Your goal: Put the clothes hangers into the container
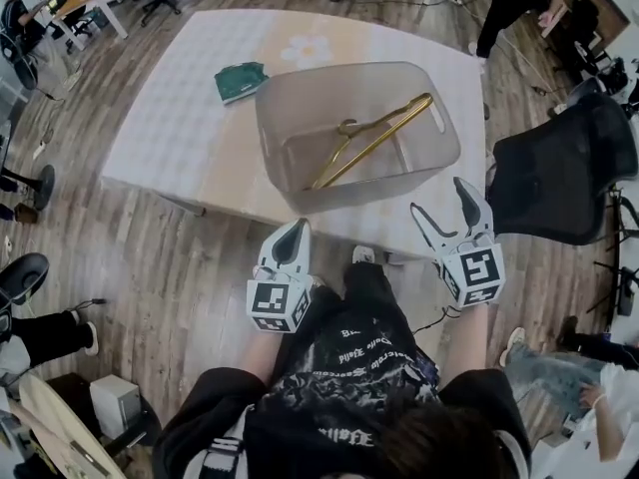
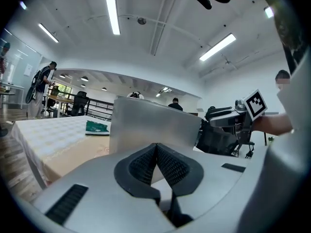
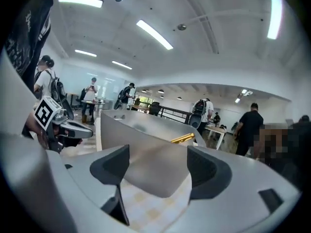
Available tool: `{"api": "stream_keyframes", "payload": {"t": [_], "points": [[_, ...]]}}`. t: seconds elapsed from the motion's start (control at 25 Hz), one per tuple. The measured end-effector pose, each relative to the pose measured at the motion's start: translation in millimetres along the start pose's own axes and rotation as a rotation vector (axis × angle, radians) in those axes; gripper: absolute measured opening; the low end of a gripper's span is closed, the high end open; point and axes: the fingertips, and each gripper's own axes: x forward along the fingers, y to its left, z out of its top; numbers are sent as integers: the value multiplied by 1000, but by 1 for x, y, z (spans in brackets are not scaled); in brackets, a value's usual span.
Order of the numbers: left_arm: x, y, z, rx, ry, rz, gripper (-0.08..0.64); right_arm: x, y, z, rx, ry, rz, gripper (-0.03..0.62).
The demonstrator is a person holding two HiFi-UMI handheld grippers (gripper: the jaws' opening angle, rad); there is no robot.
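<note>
at the left of the table (image 1: 160, 148) a green flat packet (image 1: 241, 80) lies on the cloth, apart from the container. your left gripper (image 1: 298, 230) hangs below the near table edge, over your lap. its tongs are pressed together with nothing between them. in the left gripper view (image 2: 156, 152) the two ribbed pads meet in front of the grey wall of the container (image 2: 150, 123).

in the middle, the translucent grey container (image 1: 280, 118) stands on the table near its front edge. the gold hangers (image 1: 374, 138) lie inside it, slanted from the lower left up to the far right wall (i cannot count them for sure).

your right gripper (image 1: 437, 196) is just in front of the container's near right corner, not touching it. its tongs are spread wide and empty (image 3: 158, 166). only the container wall and the checked cloth show between them, and a gold tip (image 3: 182, 138) shows over the rim. at the far right stands a black chair (image 1: 559, 178).
</note>
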Motion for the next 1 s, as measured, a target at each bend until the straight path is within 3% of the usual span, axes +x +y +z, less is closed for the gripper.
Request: {"api": "stream_keyframes", "payload": {"t": [0.24, 0.56, 0.72, 1.0], "points": [[1, -17, -9, 2, 15, -60, 20, -2, 41, -55, 137, 90, 24, 379], [3, -30, -4, 20, 8, -102, 20, -4, 52, -71, 205, 109, 13, 360], [6, -34, -3, 27, 13, -124, 20, -5, 56, -68, 204, 102, 31, 200], [14, -40, -9, 29, 38, -195, 20, 1, 62, -71, 187, 111, 22, 59]]}}
